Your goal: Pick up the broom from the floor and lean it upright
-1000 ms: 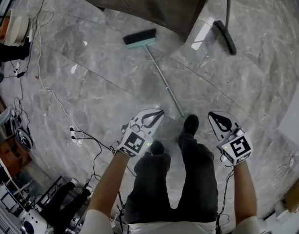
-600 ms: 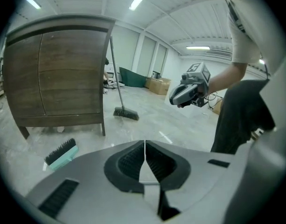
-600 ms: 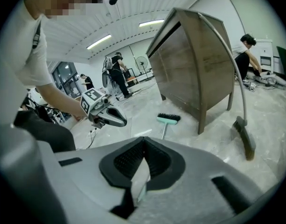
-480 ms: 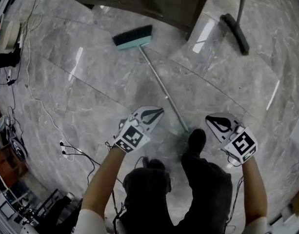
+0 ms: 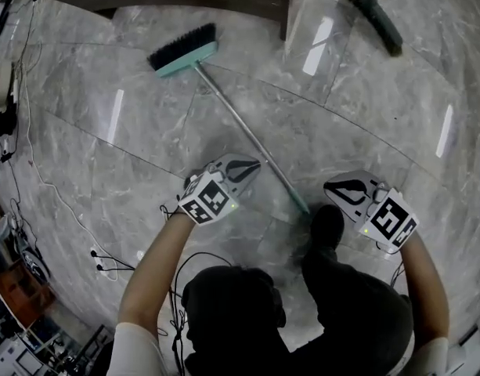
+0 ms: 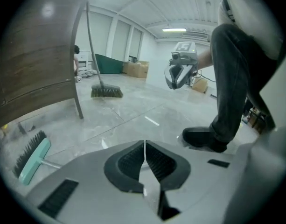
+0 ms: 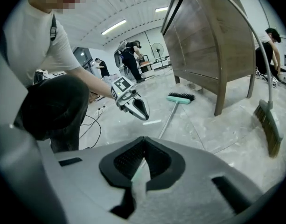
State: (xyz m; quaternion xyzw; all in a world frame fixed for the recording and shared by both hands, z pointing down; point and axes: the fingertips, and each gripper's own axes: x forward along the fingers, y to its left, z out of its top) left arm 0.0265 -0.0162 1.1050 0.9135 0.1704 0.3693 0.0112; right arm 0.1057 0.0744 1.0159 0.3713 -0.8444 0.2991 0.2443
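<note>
Head view: the broom [image 5: 240,128] lies flat on the floor [image 5: 106,155], its teal head at upper left. Its handle slants down to the centre and ends just beside a shoe [image 5: 327,224]. The left gripper [image 5: 254,164] hangs close by the handle's near stretch, and the right gripper [image 5: 331,186] is just right of its tip.

Left gripper view: the jaws are pressed together with nothing between them. The broom head shows at lower left.

Right gripper view: the jaws meet at the tips, empty. The handle runs up from just beyond them to the frame's centre.

The jaws should open before touching. One gripper should then straddle the thin handle squarely and close firmly, since a round shaft may roll out. The other gripper higher up would likely steady the swing.

A second ago both grippers sat higher and the person stood straighter. The broom itself has not shifted.
</note>
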